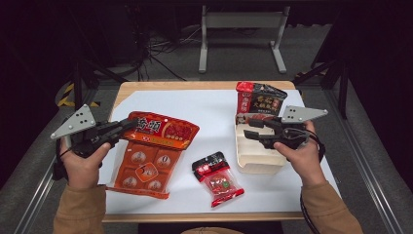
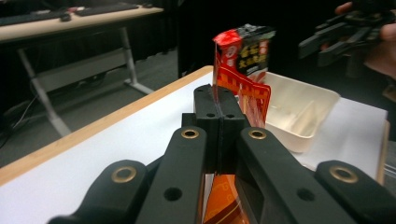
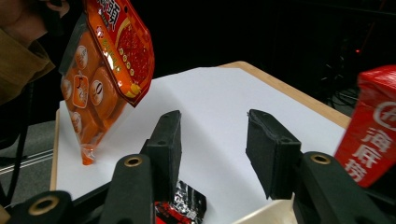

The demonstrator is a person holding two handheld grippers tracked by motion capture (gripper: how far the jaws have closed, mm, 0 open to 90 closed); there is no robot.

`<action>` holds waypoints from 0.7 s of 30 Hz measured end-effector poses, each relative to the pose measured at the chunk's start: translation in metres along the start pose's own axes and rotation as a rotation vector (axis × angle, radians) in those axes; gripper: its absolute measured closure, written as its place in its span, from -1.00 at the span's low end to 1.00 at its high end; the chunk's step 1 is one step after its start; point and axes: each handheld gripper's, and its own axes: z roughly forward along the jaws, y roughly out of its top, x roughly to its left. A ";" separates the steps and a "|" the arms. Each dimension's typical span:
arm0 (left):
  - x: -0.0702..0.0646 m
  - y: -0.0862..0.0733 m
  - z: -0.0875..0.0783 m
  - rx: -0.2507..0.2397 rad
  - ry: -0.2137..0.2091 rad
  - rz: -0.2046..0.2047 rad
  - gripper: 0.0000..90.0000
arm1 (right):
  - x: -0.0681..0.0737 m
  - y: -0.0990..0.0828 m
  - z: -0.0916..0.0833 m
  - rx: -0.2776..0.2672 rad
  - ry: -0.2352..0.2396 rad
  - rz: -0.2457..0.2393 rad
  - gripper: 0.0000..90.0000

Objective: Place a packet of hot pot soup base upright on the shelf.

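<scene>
My left gripper (image 1: 124, 126) is shut on the upper left corner of a large orange snack packet (image 1: 151, 151), which hangs tilted with its lower end near the table. In the left gripper view the jaws (image 2: 219, 100) are pressed together on the packet's (image 2: 222, 205) thin edge. My right gripper (image 1: 249, 127) hovers open over the far end of a beige tray (image 1: 255, 163). In the right gripper view (image 3: 215, 140) nothing lies between its fingers, and the orange packet (image 3: 107, 70) dangles at upper left.
A red and black packet (image 1: 258, 100) stands upright behind the tray, also seen as the packet (image 3: 373, 126) at the right. A small red and black sachet (image 1: 216, 178) lies flat at the table's front middle. White paper (image 1: 214, 112) covers the wooden table.
</scene>
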 end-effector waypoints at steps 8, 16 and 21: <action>-0.017 0.011 -0.003 -0.011 -0.047 0.066 1.00 | 0.009 0.003 0.013 -0.008 0.044 -0.017 0.21; -0.029 0.016 -0.006 -0.020 -0.088 0.098 1.00 | 0.015 0.006 0.020 -0.023 0.081 -0.027 0.18; -0.038 0.021 -0.006 -0.023 -0.111 0.128 1.00 | 0.018 0.006 0.025 -0.030 0.107 -0.030 0.15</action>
